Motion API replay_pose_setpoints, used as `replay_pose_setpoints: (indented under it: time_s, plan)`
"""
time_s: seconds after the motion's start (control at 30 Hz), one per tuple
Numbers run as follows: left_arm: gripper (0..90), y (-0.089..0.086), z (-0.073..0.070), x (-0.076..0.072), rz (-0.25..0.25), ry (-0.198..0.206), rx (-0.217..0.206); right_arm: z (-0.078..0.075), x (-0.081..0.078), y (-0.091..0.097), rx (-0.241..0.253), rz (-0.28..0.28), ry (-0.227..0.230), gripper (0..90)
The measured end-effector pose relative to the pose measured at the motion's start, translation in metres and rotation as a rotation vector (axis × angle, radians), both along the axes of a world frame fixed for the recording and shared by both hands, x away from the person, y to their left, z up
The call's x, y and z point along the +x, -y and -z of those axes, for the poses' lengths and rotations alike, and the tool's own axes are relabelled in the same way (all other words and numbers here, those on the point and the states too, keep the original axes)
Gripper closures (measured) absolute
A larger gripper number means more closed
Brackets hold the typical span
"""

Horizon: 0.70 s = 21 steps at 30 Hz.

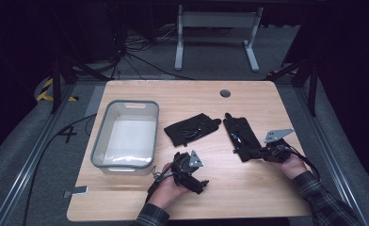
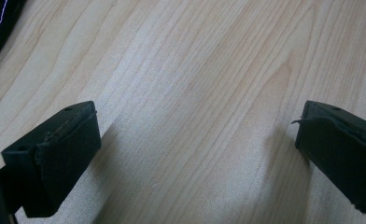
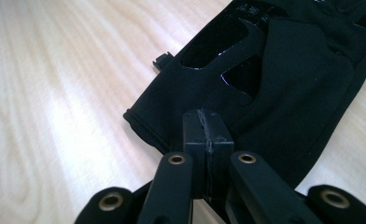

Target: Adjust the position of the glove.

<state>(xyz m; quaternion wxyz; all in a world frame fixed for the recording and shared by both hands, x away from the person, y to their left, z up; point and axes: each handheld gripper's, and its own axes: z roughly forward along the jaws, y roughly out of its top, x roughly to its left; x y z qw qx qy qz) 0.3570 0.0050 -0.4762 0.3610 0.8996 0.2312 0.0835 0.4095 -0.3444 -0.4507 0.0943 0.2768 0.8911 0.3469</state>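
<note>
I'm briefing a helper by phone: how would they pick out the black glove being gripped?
Start at the grey bin on the table's left, then look right past the first black glove. The gripped glove lies farthest right, long and slanted, and the right gripper pinches its near cuff.

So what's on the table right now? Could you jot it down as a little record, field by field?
Surface: wooden table
Container: grey bin, at the left
Right claw: shut on the cuff edge of the right glove
Left claw: open, over bare wood
Other item: left glove, a black one lying flat between bin and right glove
Inside bin: looks empty
</note>
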Motion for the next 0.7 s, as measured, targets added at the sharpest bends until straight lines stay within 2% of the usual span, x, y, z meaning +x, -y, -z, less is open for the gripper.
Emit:
replay_pose_setpoints:
  time_s: [0.3, 0.5, 0.7]
  plan:
    - [0.4, 0.0, 0.0, 0.0, -0.001, 0.0, 0.0, 0.0, -0.022, 0.007, 0.004, -0.019, -0.019, 90.0]
    - [0.5, 0.0, 0.0, 0.0, -0.002, 0.0, 0.0, -0.001, -0.043, 0.008, -0.01, -0.044, -0.026, 90.0]
    - [0.4, 0.0, 0.0, 0.0, 0.0, -0.001, -0.002, 0.0, -0.064, 0.01, 0.0, -0.068, -0.037, 90.0]
